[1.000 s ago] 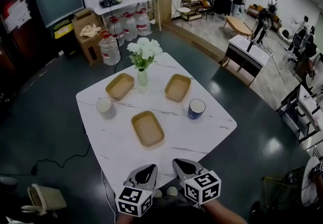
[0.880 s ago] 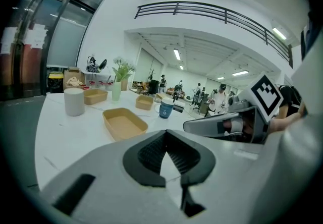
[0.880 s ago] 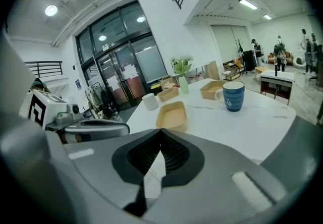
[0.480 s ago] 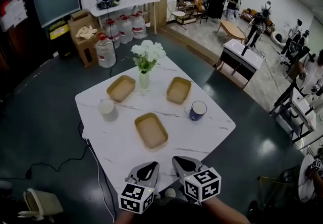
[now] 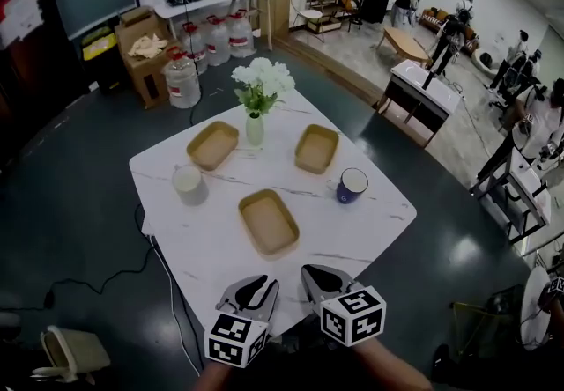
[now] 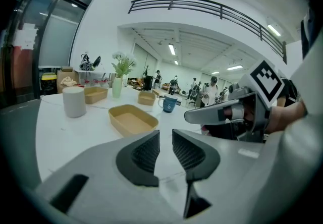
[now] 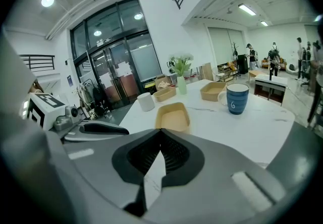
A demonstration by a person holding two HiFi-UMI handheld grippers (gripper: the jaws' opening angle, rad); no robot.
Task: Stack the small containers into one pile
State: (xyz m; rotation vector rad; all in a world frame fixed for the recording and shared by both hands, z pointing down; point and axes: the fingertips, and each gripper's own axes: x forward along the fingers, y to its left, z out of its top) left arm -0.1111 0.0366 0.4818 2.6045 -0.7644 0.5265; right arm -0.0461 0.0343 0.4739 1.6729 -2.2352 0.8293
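Observation:
Three shallow tan containers lie apart on the white marble table (image 5: 370, 231): one near the middle (image 5: 268, 222), one at the back left (image 5: 211, 144), one at the back right (image 5: 316, 148). My left gripper (image 5: 252, 290) hovers at the table's near edge, well short of the nearest container (image 6: 132, 119). Its jaws are opening, with a narrow gap and nothing between them (image 6: 165, 142). My right gripper (image 5: 319, 280) hangs beside it, its jaw tips touching and holding nothing (image 7: 160, 136). The nearest container (image 7: 172, 116) lies ahead of it.
A white cup (image 5: 189, 184) stands at the left and a blue mug (image 5: 352, 185) at the right. A vase of white flowers (image 5: 256, 129) stands between the two back containers. Dark floor surrounds the table, with a cable (image 5: 97, 284) at the left.
The head view has shifted a little, so the table sits slightly differently in it. Both grippers stay at the near edge. No container has moved.

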